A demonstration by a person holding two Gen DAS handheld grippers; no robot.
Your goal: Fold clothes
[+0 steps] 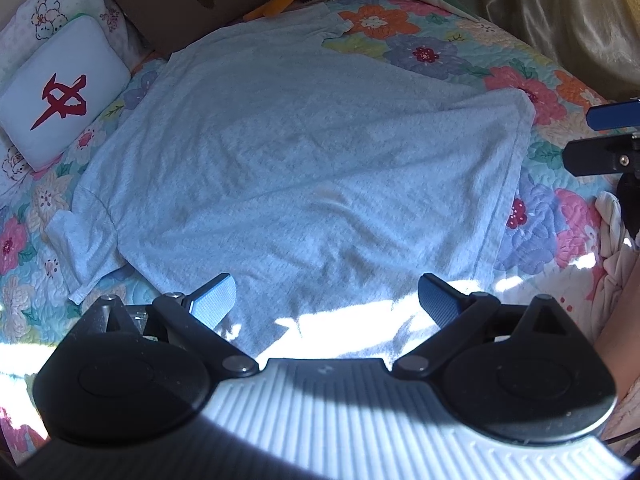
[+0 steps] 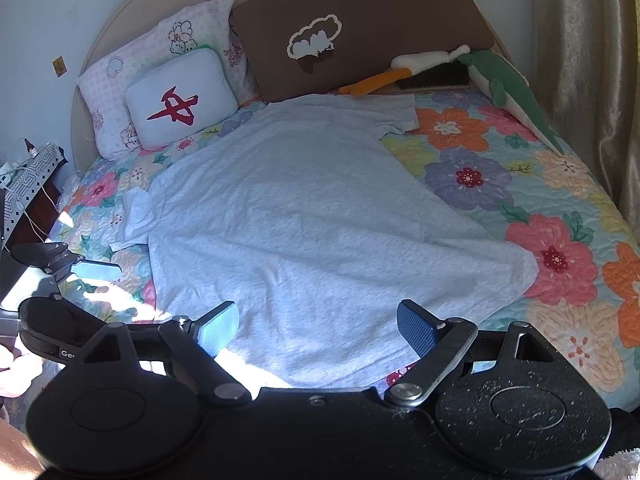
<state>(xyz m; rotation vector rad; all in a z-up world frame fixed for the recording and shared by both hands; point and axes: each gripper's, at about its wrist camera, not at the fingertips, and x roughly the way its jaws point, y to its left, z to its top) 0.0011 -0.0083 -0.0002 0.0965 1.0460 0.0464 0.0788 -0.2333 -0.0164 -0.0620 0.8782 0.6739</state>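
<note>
Your left tool [image 1: 326,302] hangs with its jaws spread wide and nothing between them, just above the near hem of the grey T-shirt [image 1: 296,160]. The shirt lies spread flat on the floral quilt [image 1: 452,56] of the bed, its body stretching away from both tools toward the pillows. From the left wrist view, one short sleeve [image 1: 80,240] pokes out to the left of the tool, and the shirt's lower right corner reaches toward the quilt's pink flowers. A bright patch of sunlight falls across the hem directly under the blue pads [image 1: 212,300].

Your right tool [image 2: 318,330] is likewise wide apart and empty, poised over the same near edge of the shirt, a little further right along the hem. In its view the left tool shows at the left edge, beside the shirt's side. Neither tool's pads clearly touch the cloth; you cannot tell from these angles how high they sit above it.

Beyond the shirt, at the head of the bed, rest a white cushion with a red mark [image 2: 180,98], a brown pillow [image 2: 360,28] and a green plush toy [image 2: 508,88]. A curtain [image 2: 580,60] hangs at the right.
</note>
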